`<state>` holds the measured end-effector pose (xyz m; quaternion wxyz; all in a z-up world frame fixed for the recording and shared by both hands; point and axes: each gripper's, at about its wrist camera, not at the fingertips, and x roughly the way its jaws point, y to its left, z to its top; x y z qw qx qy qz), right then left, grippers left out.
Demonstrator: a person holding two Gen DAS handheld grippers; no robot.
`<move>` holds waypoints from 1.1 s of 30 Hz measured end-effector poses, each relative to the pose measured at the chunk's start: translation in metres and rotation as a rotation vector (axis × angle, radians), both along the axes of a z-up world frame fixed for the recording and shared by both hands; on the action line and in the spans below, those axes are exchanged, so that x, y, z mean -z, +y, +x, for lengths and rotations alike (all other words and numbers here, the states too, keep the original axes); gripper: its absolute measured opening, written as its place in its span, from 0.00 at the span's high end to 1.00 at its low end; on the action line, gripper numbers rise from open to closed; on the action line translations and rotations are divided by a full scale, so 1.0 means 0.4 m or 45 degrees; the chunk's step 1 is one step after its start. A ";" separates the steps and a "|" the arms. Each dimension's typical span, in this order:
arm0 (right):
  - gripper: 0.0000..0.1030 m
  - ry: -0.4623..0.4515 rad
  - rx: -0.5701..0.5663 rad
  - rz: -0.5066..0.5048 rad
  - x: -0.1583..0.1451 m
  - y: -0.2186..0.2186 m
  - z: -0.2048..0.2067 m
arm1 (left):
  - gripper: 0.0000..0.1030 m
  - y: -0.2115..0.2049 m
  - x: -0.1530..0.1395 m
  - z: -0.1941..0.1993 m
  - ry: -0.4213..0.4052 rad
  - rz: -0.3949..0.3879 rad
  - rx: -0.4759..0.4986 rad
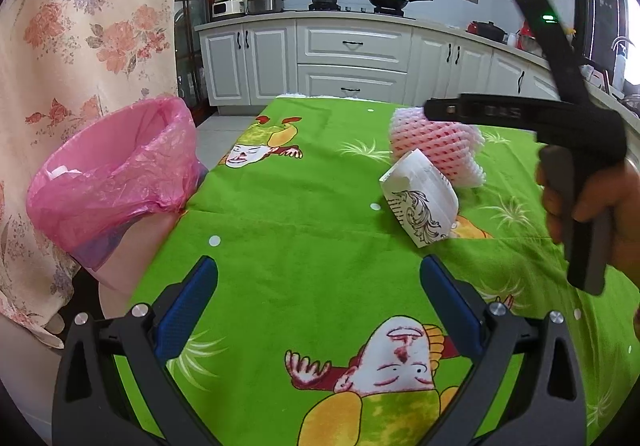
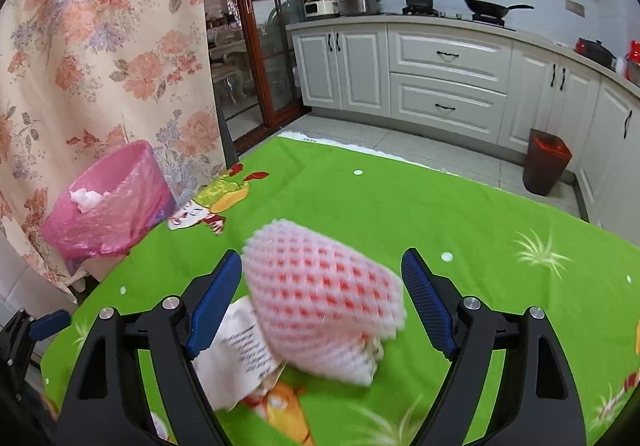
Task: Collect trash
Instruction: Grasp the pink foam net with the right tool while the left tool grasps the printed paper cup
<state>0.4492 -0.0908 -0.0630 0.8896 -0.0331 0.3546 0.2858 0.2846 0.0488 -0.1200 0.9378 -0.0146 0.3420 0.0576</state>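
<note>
Partly hidden: paper cup (image 2: 236, 354), on its side, covered at 2 o'clock by the foam fruit net (image 2: 320, 302) that leans on it; print on the cup too small to read. Net is blurred in the right wrist view.

Right claw (image 2: 322, 302): fingers wide apart, straddling the net, pads clear of it. Its tips are cut off behind the net in the left wrist view.

Left claw (image 1: 318, 306): fingers apart, nothing between them, over bare cloth.

Bin (image 1: 116, 173): pink liner, off the bench's edge at 9 o'clock; white scraps inside, contents otherwise unclear.

Bench (image 1: 304, 205): green cartoon-print cloth, white dots.

Room: kitchen; white cabinets (image 1: 352, 57), hob with pans, floral curtain (image 1: 80, 25) at 10 o'clock, dark red floor bin (image 2: 546, 161) at 2 o'clock.
</note>
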 end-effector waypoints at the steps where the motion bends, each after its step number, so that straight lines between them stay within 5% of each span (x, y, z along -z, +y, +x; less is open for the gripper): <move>1: 0.25 0.016 -0.006 -0.004 0.009 0.005 0.013 | 0.05 -0.002 0.000 0.000 0.000 0.004 0.002; 6: 0.25 0.067 0.005 -0.021 0.062 0.009 0.038 | 0.05 0.000 0.006 0.005 0.012 0.004 -0.002; 11: 0.55 0.082 0.023 0.017 0.080 -0.015 0.022 | 0.05 0.005 0.011 0.017 0.024 -0.011 -0.015; 14: 0.62 0.037 0.040 0.052 0.052 -0.047 -0.010 | 0.05 0.000 0.011 0.028 0.025 -0.015 -0.011; 22: 0.63 -0.075 0.181 0.128 -0.031 -0.203 -0.125 | 0.05 -0.057 0.013 0.115 0.041 -0.045 0.021; 33: 0.63 -0.080 0.317 0.162 -0.030 -0.367 -0.261 | 0.09 -0.152 0.040 0.262 0.093 -0.157 0.017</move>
